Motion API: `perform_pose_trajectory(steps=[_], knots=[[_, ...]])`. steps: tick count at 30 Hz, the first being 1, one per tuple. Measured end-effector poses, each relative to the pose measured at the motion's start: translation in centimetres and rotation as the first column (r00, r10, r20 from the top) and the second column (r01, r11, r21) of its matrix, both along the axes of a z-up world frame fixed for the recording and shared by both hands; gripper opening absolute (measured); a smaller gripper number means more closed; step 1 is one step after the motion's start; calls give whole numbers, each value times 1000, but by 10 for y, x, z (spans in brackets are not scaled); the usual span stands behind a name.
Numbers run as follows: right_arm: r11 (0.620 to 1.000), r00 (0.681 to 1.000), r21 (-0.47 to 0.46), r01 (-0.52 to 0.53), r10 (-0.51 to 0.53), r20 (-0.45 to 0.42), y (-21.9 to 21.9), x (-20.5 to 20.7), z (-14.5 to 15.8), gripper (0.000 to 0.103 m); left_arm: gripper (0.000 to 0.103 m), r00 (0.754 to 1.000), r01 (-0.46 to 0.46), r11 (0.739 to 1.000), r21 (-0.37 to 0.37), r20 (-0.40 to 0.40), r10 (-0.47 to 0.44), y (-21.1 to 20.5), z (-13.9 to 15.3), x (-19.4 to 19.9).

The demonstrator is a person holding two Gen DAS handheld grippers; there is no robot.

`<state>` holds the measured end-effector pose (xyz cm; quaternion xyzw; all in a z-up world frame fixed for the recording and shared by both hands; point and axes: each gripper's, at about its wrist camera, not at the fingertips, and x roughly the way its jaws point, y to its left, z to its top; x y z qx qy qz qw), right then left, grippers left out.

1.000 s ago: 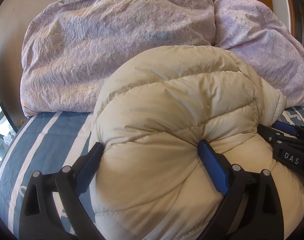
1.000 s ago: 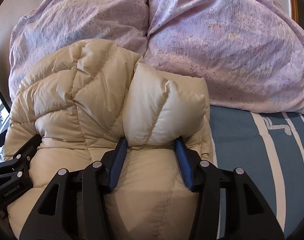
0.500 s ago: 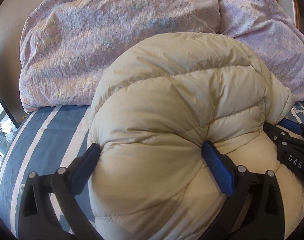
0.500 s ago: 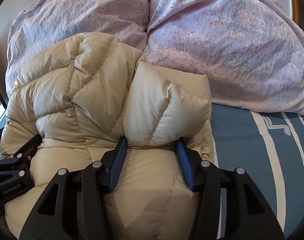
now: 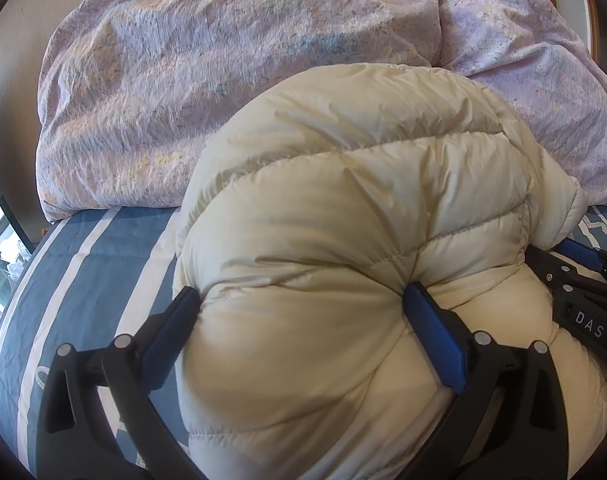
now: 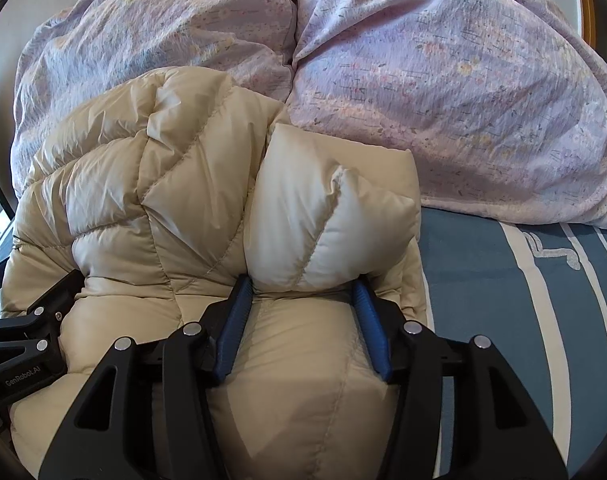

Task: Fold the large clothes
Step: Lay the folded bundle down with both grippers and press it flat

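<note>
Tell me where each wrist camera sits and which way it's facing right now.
Left wrist: on the left gripper, angled down toward the lilac floral duvet; its blue pads press a wide bulge of the cream quilted down jacket; right gripper at right edge.
Right wrist: on the right gripper, same heading; pads pinch a narrower jacket fold.
Shared: jacket, duvet, blue-and-white striped bedsheet.
</note>
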<state>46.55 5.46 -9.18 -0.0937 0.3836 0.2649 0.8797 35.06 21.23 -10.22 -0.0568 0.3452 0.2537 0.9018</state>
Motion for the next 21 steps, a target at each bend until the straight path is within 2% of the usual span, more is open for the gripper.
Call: perform_pose_trajectory(steps=[21], knots=[[1000, 1000, 1, 18, -18, -15, 0, 8, -3, 59, 101, 1000, 1, 998, -68, -23, -2, 13, -6, 12]])
